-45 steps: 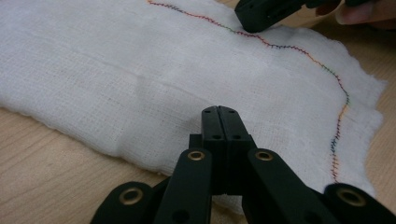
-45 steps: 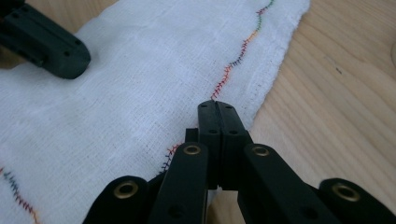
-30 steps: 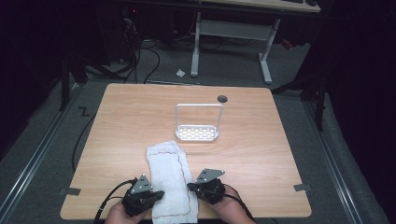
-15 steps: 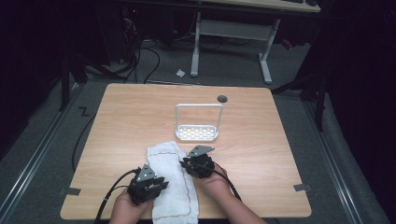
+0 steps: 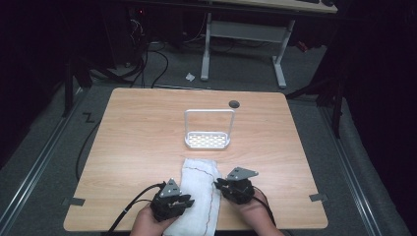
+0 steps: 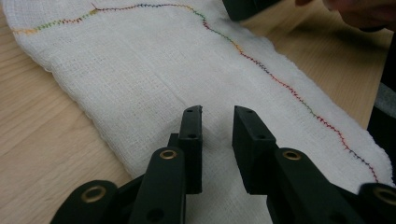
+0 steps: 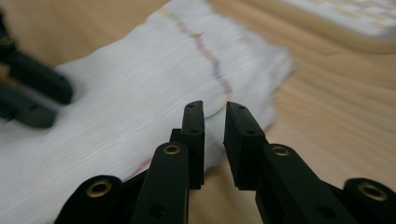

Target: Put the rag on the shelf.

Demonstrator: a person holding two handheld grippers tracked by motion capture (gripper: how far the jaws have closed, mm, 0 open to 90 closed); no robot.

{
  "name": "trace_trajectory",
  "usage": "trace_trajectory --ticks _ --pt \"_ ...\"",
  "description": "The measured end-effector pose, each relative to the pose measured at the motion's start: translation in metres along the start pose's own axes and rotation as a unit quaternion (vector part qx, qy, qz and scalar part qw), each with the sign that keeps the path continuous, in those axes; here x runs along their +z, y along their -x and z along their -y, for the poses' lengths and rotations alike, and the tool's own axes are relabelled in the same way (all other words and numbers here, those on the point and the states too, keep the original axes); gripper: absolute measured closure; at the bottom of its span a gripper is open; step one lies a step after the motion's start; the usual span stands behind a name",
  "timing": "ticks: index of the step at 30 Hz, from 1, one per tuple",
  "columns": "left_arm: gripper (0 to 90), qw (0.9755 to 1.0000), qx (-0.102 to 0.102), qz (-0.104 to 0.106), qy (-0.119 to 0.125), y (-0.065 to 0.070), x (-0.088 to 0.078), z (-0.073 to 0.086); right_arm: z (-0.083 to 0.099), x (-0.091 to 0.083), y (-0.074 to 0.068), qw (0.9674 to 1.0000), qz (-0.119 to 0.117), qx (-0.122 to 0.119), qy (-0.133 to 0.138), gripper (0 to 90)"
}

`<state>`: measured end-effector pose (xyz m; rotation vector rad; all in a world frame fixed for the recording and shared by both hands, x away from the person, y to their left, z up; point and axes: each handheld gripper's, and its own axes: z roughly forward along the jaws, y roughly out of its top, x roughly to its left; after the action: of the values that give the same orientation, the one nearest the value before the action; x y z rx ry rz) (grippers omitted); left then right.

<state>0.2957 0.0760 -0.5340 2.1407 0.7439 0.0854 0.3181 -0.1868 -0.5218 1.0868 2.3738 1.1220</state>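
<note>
A white gauze cloth with a multicoloured stitched seam lies lengthwise at the table's near edge. My left gripper sits at its left side and my right gripper at its right side, both pointing inward over it. In the left gripper view the gripper hovers low over the cloth, jaws a little apart with only fabric showing in the gap. In the right gripper view the gripper is narrowly open above the seam near the cloth's edge.
A white wire rack with a perforated base stands mid-table beyond the cloth; its base shows in the right gripper view. A small dark round hole lies behind it. Cables trail off the near left edge.
The right gripper reached forward over the cloth, then drew back to its right side. The left gripper shifted right onto the cloth. The cloth now lies a little farther right.
</note>
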Motion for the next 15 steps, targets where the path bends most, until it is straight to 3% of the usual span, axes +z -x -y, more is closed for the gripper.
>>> trace_trajectory --ticks 2,4,7,12,15 --pt "73.5 1.0000 0.003 -0.002 0.001 0.001 -0.001 0.001 -0.001 0.001 0.012 0.9996 0.024 0.012 0.008 76.6" --pt "73.9 1.0000 0.001 -0.003 0.007 0.000 -0.005 0.002 -0.002 0.008 0.022 0.9991 0.026 0.034 0.000 72.9" --pt "73.8 0.9999 -0.002 -0.010 0.013 -0.002 -0.009 0.006 -0.002 0.016 0.027 0.9985 0.017 0.051 -0.005 69.2" --pt "73.6 0.9998 -0.011 -0.011 0.015 -0.005 -0.009 0.007 -0.007 0.020 0.021 0.9992 0.015 0.035 -0.016 88.7" --pt "72.8 0.9997 -0.010 -0.013 0.015 -0.004 -0.009 0.008 -0.010 0.017 0.020 0.9994 0.022 0.026 -0.006 89.8"
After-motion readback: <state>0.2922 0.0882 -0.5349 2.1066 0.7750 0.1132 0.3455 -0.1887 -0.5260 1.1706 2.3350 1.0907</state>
